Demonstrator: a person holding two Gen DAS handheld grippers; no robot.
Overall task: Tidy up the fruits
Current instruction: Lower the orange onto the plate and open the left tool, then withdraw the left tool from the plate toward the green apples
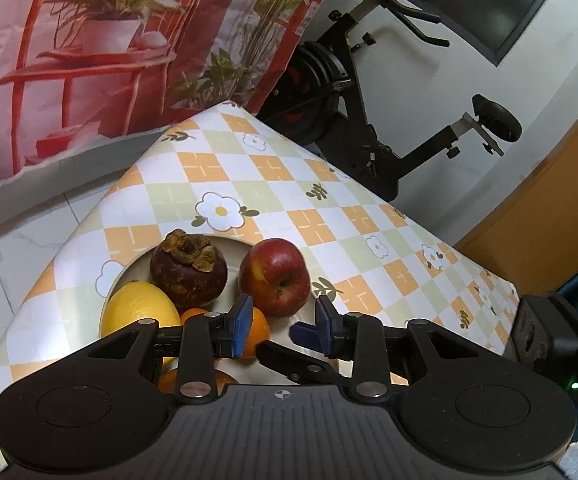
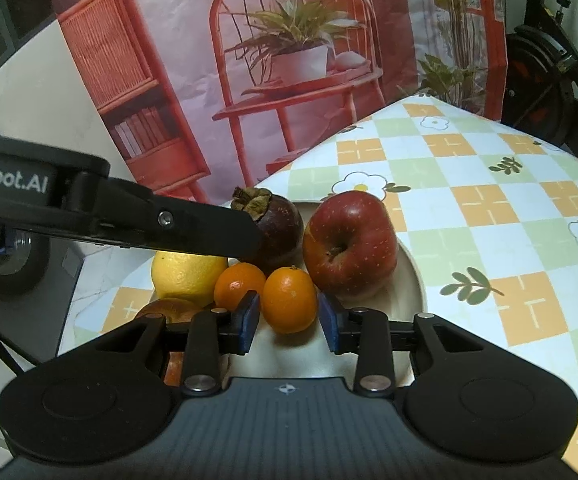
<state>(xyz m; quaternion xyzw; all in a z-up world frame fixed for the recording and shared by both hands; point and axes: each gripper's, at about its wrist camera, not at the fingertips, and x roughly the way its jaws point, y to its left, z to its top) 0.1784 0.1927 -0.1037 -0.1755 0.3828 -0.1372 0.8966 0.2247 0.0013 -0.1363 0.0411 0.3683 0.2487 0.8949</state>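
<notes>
Fruits sit on plate (image 2: 415,280) on bench. Right gripper (image 2: 289,322) jaws open, straddling small orange (image 2: 289,299), not clamped. Left gripper (image 1: 283,326) open, empty. Close w/ light, centred squeeze; avoid apple (image 2: 349,242).

Left gripper (image 1: 283,326) jaws apart, nothing between the blue pads (image 1: 242,328). Red apple (image 1: 275,277) sits just ahead of the gap, stem dimple facing the camera. Mangosteen (image 1: 187,268) ahead of the left jaw, touching or nearly touching the apple. Lemon (image 1: 139,314) outboard of the left jaw. Small orange fruit (image 1: 259,330) partly hidden behind the left pad. All rest on a cream plate (image 1: 233,246). Right gripper's finger (image 1: 303,354) reaches in beneath the right jaw. Checked floral tablecloth (image 1: 329,216) beyond.
</notes>
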